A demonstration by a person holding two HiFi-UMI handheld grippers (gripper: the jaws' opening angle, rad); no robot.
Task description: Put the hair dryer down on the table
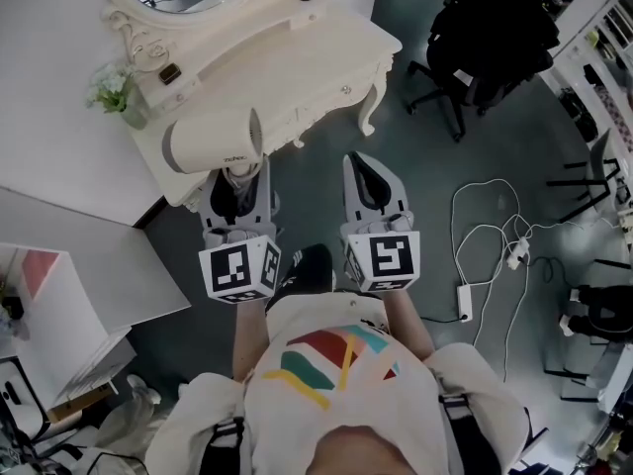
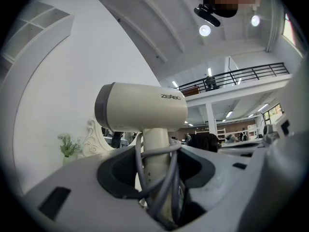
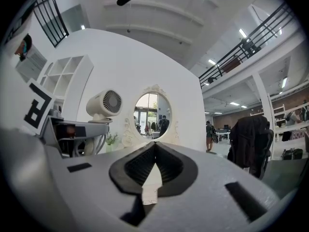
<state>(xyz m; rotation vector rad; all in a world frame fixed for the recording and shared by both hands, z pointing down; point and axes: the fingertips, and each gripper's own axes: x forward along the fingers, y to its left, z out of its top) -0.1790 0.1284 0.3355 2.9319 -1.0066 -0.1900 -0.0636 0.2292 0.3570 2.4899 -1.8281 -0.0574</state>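
A cream hair dryer (image 1: 211,142) with a grey rear band is upright in the air, just over the front edge of the white dressing table (image 1: 297,40). My left gripper (image 1: 239,174) is shut on its handle, which has the grey cord (image 2: 166,182) wound around it; the left gripper view shows the dryer (image 2: 142,106) standing above the jaws. My right gripper (image 1: 369,169) hovers beside it over the floor, its jaws closed with nothing between them (image 3: 154,151). The right gripper view also shows the dryer (image 3: 104,105) at the left.
The dressing table carries an oval mirror (image 3: 150,115) and a small plant (image 1: 112,91). An office chair with a dark jacket (image 1: 492,36) stands at the right. Cables and a power strip (image 1: 465,301) lie on the floor. A white shelf unit (image 1: 59,295) is at the left.
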